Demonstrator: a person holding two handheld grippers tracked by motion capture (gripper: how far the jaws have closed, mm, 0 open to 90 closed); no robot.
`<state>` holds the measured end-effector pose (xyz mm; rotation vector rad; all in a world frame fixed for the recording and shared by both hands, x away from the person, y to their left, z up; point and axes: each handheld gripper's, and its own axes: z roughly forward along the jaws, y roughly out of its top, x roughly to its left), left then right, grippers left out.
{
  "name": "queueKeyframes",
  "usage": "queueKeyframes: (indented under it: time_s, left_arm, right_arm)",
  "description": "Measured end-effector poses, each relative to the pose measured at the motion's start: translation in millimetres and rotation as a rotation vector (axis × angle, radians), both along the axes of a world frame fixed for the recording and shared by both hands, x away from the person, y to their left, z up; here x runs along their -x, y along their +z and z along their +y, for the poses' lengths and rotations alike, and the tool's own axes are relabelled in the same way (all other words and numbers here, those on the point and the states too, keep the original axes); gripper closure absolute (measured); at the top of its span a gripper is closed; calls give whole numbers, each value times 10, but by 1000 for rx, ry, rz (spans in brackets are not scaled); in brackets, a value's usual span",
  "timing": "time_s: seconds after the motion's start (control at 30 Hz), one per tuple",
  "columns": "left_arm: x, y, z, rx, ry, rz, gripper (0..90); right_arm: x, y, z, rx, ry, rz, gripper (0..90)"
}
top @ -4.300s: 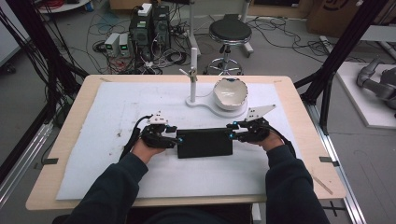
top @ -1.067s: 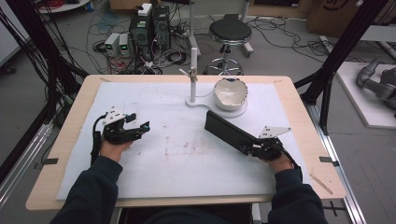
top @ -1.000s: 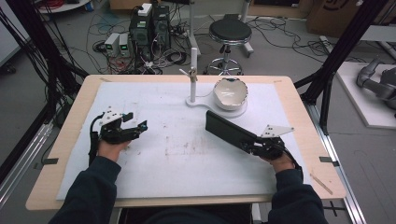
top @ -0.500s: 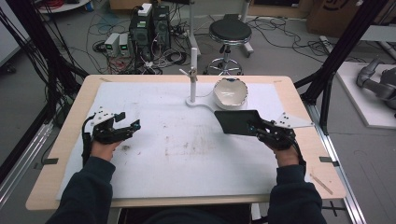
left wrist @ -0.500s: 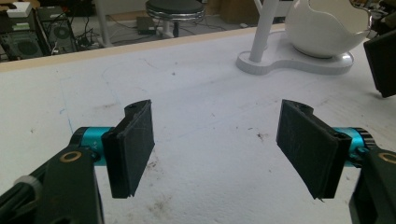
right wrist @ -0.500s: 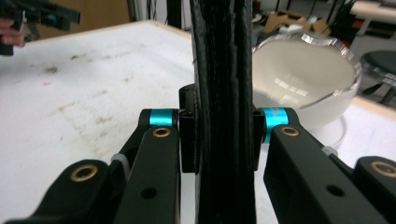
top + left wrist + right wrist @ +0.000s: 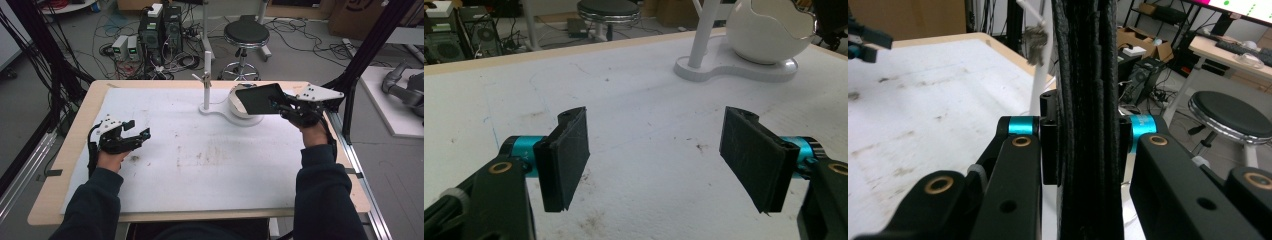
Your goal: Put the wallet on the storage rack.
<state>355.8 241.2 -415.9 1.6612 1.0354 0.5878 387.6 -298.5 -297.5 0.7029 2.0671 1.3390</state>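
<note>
the right tongs (image 7: 278, 104) grip a black wallet (image 7: 260, 98) raised over the white holder (image 7: 239, 111) near the tabletop's far edge; next, lower it in. the left tongs (image 7: 136, 134) hover open, empty.

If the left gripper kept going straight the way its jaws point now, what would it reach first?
The open left gripper faces bare white table cover; first in line, slightly right, looks to be the white stand base carrying the round white bowl. Depth is uncertain.

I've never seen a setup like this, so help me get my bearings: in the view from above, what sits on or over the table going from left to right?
left gripper, its fingers apart and empty → white stand post → white bowl-shaped holder → black wallet → right gripper, clamped on the wallet.
</note>
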Motion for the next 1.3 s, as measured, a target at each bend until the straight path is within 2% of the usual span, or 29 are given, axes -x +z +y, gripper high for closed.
queueKeyframes:
  time_s: [0.13, 0.3, 0.43, 0.57, 0.77, 0.97, 1.03, 1.2, 1.3]
  left_arm:
    - [-15, -12, 6, 6, 3, 4, 278]
    - [-7, -4, 5, 5, 3, 2, 278]
    - [-8, -3, 12, 5, 3, 1, 278]
    - [-5, -2, 17, 8, 7, 4, 278]
    - [-10, -7, 18, 11, 3, 5, 278]
    - [-8, -9, 20, 17, 3, 7, 278]
    - [-7, -8, 20, 17, 2, 7, 278]
    - [-1, -4, 18, 17, 1, 6, 278]
    - [1, -4, 17, 15, -1, 5, 278]
  right_arm:
    - [-168, 99, 41, 68, -7, -20, 753]
    - [-360, 179, 115, 219, -8, -34, 753]
    - [-461, 156, 156, 328, 1, -41, 753]
    - [-554, 131, 246, 447, 42, -77, 752]
    - [-685, 82, 436, 604, 88, -94, 753]
    - [-776, -73, 560, 677, 110, -78, 753]
    - [-788, -127, 603, 701, 132, -74, 754]
    - [-746, -242, 711, 714, 172, -80, 754]
    - [-699, -324, 722, 703, 197, -87, 749]
